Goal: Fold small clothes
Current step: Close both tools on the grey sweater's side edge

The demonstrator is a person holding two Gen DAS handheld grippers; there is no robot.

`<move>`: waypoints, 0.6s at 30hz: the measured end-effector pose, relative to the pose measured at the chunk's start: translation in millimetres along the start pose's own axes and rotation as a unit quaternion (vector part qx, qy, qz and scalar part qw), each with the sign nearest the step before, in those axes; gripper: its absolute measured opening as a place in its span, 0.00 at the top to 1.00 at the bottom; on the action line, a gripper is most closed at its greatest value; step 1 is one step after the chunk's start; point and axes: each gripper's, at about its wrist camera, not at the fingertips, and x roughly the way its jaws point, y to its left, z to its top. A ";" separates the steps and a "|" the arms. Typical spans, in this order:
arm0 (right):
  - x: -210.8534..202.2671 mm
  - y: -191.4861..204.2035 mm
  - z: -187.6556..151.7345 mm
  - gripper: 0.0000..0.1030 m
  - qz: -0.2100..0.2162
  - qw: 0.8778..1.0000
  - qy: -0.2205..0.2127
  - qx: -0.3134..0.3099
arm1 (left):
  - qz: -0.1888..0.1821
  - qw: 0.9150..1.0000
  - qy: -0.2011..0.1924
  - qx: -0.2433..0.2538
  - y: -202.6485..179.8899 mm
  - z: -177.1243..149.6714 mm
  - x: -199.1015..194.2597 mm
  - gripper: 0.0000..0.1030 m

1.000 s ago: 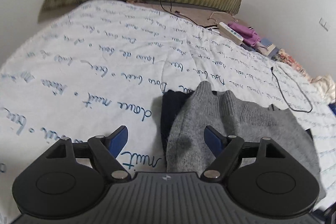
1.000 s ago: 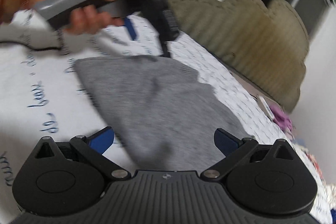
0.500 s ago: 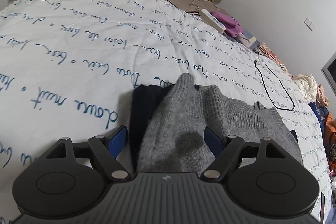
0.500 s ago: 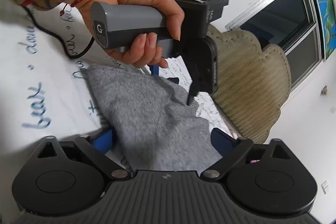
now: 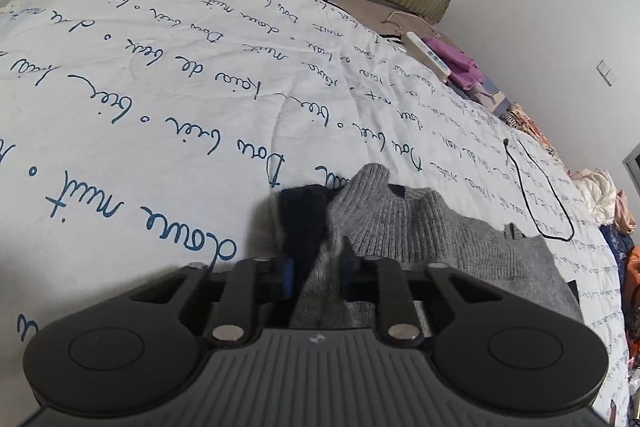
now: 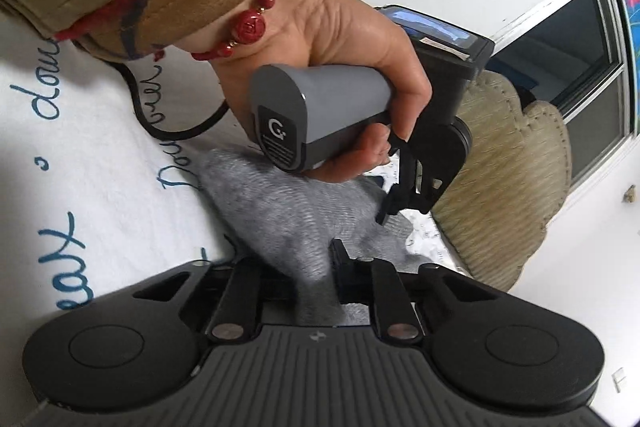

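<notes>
Left wrist view: showing the left gripper (image 5: 316,267) closing its fingers on the near edge of the sweater (image 5: 420,231), grey knit bunching between the pads.
Right wrist view: showing the right gripper (image 6: 316,271) closing likewise, a ridge of the same grey knit standing between its fingers.
Sweater: lying on the bed (image 5: 160,107), collar end pointing away, a dark garment (image 5: 302,211) peeking out under its left side.
Left hand (image 6: 340,39): wrapping the grey handle, holding the left gripper low over the far part of the knit, seen from the right wrist.
Cable (image 5: 536,195): looping on the quilt, well apart from the sweater.
Doing it well: pinching only the grey layer, leaving the dark piece below; keeping both grips level, so the edge is lifting evenly; carrying the fold towards the collar without dragging the quilt.
Risk, by judgement: catching the dark garment in the left fingers, since it is lying just beside them.
Against a second ago: fingers then standing wide on both sides with knit lying flat between; now drawn nearly together, both grippers sitting lower and closer to the cloth.
</notes>
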 end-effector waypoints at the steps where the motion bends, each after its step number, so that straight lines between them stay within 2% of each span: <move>1: 1.4 -3.4 0.1 0.84 0.006 1.000 0.000 0.008 | 0.004 1.000 -0.001 0.001 -1.3 -0.2 0.1 0.86; 6: 0.8 -21.4 -0.9 0.88 0.032 0.999 -0.013 0.037 | 0.024 1.000 -0.007 -0.004 -8.8 0.8 -4.6 0.88; 10: -10.5 -47.8 -3.4 0.91 0.065 0.992 -0.026 0.104 | 0.036 0.999 -0.016 -0.009 -17.8 4.7 -16.1 0.89; 18: -31.4 -115.7 -23.4 0.92 0.097 0.961 -0.050 0.256 | 0.046 0.998 -0.042 -0.007 -55.1 17.4 -40.6 0.89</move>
